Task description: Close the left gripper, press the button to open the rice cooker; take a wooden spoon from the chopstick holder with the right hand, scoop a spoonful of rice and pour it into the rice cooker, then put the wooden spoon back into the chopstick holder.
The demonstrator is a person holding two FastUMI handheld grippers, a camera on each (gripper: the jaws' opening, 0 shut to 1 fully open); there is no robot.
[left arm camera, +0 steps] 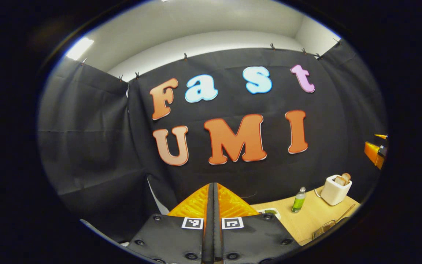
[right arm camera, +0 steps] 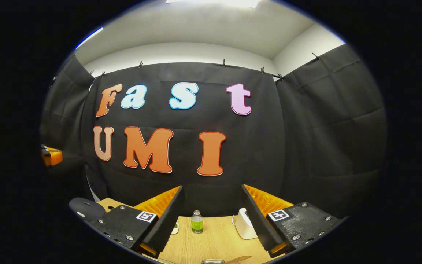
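Left hand-held gripper (left arm camera: 213, 205) clenched empty, right hand-held gripper (right arm camera: 213, 216) released above the table (right arm camera: 214, 242), bottle (right arm camera: 196, 222) at 12 o'clock: next, I judge, press cooker button.

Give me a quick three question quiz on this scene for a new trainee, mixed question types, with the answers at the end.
1. True or false: the left gripper has its fingers pressed together.
2. Multiple choice: in the right gripper view, what stands on the wooden table between the right gripper fingers? A) a red mug B) a green bottle C) a banana
3. Fill in: the white toaster in the left gripper view holds slices of ____.

Key: 1 true; 2 B; 3 bread.
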